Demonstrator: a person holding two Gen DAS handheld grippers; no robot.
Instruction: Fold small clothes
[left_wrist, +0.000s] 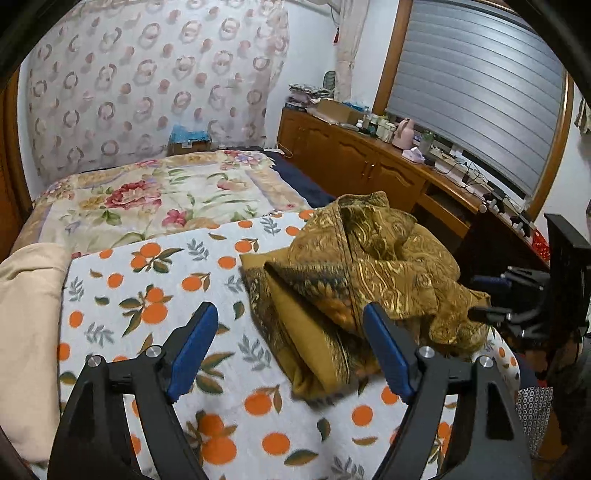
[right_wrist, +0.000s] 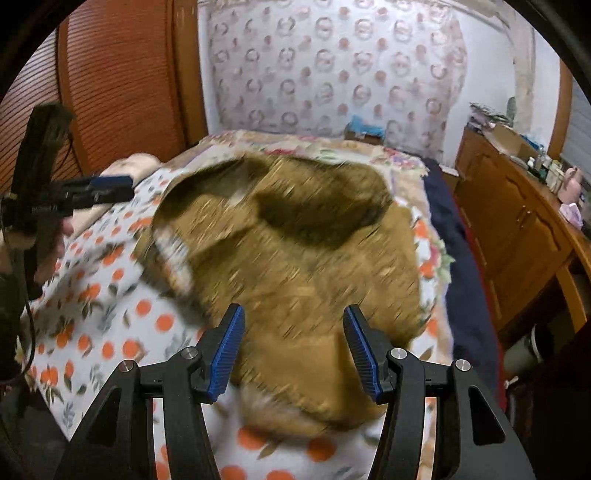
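Both grippers stand with jaws apart and nothing pinched between the blue pads. Going left to right, the left gripper (left_wrist: 290, 347) hovers over the orange-print blanket (left_wrist: 147, 295), its left pad over bare blanket and its right pad at the near edge of the one garment (left_wrist: 354, 273) on the bed. That garment is a single gold-brown piece with a shiny scroll pattern and darker patterned bands, loosely folded, its upper half rumpled into a heap. It lies on the right part of the blanket, near the bed's edge. The right gripper (right_wrist: 293, 349) hangs above that same garment (right_wrist: 295, 251), which looks smeared in its view. Behind lies one floral quilt (left_wrist: 147, 199); to the right runs one long wooden cabinet (left_wrist: 351, 158).
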